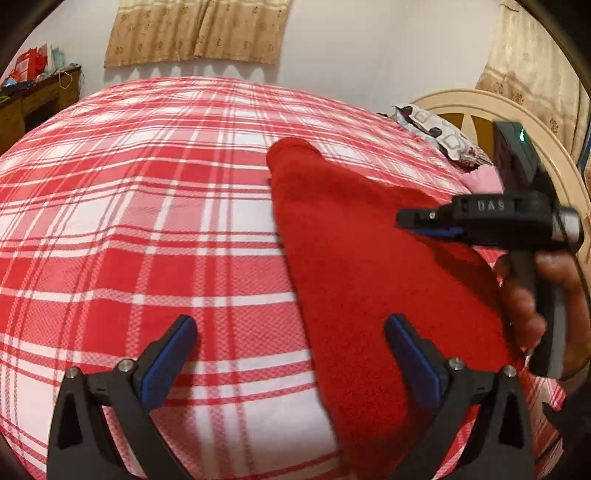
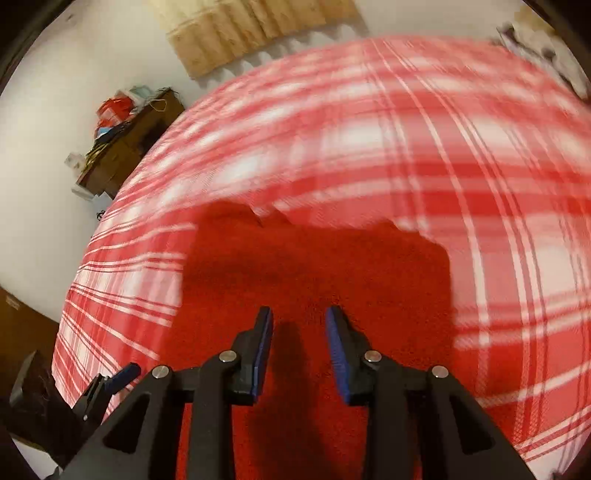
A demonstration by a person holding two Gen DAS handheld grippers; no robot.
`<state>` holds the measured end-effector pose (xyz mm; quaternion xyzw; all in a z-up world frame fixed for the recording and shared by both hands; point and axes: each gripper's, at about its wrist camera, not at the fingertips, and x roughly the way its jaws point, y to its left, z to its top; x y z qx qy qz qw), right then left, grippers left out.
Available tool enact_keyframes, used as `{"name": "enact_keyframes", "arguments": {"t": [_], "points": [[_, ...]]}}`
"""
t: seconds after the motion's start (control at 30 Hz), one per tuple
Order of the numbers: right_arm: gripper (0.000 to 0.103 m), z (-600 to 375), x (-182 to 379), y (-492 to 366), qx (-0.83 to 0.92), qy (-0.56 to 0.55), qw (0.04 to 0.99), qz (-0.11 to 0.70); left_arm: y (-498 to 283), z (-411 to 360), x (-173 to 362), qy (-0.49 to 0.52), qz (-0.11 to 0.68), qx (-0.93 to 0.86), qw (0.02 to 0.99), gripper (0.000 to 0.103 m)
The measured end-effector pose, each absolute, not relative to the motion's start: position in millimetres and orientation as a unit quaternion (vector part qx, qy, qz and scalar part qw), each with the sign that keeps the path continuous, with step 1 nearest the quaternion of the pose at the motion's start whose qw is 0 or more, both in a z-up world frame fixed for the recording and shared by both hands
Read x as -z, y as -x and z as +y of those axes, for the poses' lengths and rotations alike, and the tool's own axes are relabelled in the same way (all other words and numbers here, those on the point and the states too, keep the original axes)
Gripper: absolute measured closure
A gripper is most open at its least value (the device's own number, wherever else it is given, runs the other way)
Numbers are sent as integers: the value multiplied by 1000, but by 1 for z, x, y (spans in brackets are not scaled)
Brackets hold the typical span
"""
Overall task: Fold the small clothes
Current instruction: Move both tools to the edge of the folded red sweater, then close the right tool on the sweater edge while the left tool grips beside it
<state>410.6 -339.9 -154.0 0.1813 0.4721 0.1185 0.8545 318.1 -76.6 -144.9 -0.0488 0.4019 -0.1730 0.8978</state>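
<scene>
A red fleece garment lies folded on the red-and-white checked bedsheet, running from the middle of the bed toward me on the right. My left gripper is open and empty, its right finger over the garment's near part. My right gripper comes in from the right, held by a hand, just above the garment. In the right wrist view the right gripper hovers over the garment with its jaws partly open and nothing between them. The left gripper shows at the lower left there.
A cream headboard and a patterned pillow stand at the right. A wooden shelf with clutter stands at the far left, also seen in the right wrist view. Beige curtains hang on the far wall.
</scene>
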Motion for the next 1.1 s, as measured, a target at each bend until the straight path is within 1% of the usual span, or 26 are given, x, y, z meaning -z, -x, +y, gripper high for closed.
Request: {"name": "enact_keyframes", "arguments": {"t": [0.1,0.2,0.33,0.37,0.43,0.53,0.73,1.1], "points": [[71,-351,145,-400,-125,-213,855,456,-314,-79,141,37,395,172,902,0],[71,-361,135,-380,-107,-184,874,437,-310,-77,131,41,390,186,901,0],[70,-388,142,-369,-94,-203,871,437,-321,-91,135,9,397,195,897,0],[67,-391,144,-365,-87,-205,873,435,-322,-95,137,6,399,198,895,0],[56,-406,147,-362,-73,-222,873,427,-328,-100,141,4,406,203,891,0],[56,-416,157,-364,-90,-256,861,431,-329,-104,143,10,411,207,888,0],[56,-414,168,-375,-109,-268,855,431,-332,-97,150,42,427,220,876,0],[55,-419,183,-384,-132,-304,847,416,-329,-98,150,43,425,223,877,0]]}}
